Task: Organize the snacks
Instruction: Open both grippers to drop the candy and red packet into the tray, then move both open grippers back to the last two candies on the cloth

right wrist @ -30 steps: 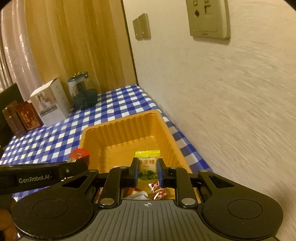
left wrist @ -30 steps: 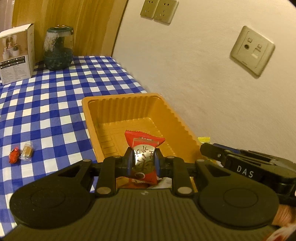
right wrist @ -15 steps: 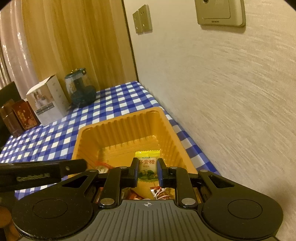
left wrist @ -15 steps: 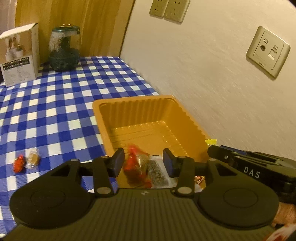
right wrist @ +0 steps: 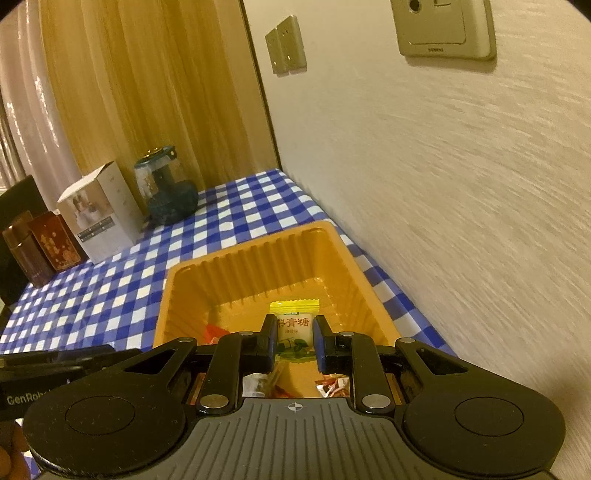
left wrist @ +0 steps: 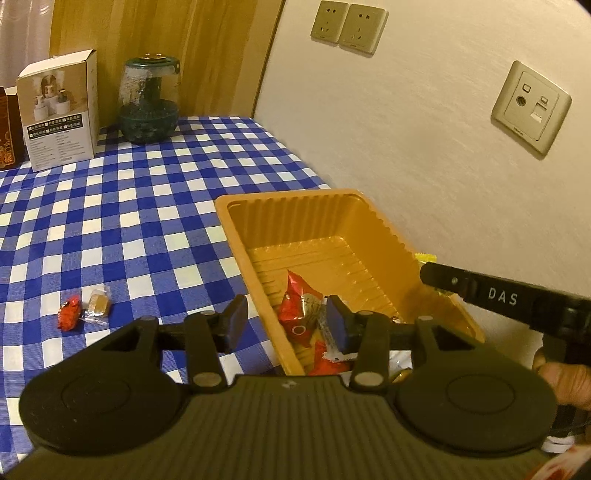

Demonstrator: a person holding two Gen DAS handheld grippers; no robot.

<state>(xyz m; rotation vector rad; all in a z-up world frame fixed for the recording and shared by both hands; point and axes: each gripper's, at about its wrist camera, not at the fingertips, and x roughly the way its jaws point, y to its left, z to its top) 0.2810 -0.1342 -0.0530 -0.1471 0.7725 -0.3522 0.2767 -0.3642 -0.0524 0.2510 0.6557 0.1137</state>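
Note:
An orange plastic tray (left wrist: 295, 206) stands on the blue checked cloth beside the wall. My left gripper (left wrist: 286, 319) is open over the tray's near left rim, its pads free. A red snack packet (left wrist: 299, 310) lies loose in the tray beyond the fingers, on top of other wrapped snacks. My right gripper (right wrist: 294, 336) is shut on a yellow-green candy packet (right wrist: 293, 332), held above the tray (right wrist: 240, 254) floor. More wrapped snacks lie below it, partly hidden. A red candy (left wrist: 69, 314) and a tan candy in clear wrap (left wrist: 98, 304) lie on the cloth to the left.
A white box (left wrist: 59, 110), a dark green glass jar (left wrist: 149, 103) and brown boxes (right wrist: 40, 251) stand at the table's far end. The wall with its sockets (left wrist: 347, 22) runs close along the tray's right side. A person's hand (left wrist: 561, 380) holds the right tool.
The left gripper opened and let go of the red packet, which now lies in the tray. It then shifted left toward the tray's rim. The right gripper kept its hold on the yellow-green packet.

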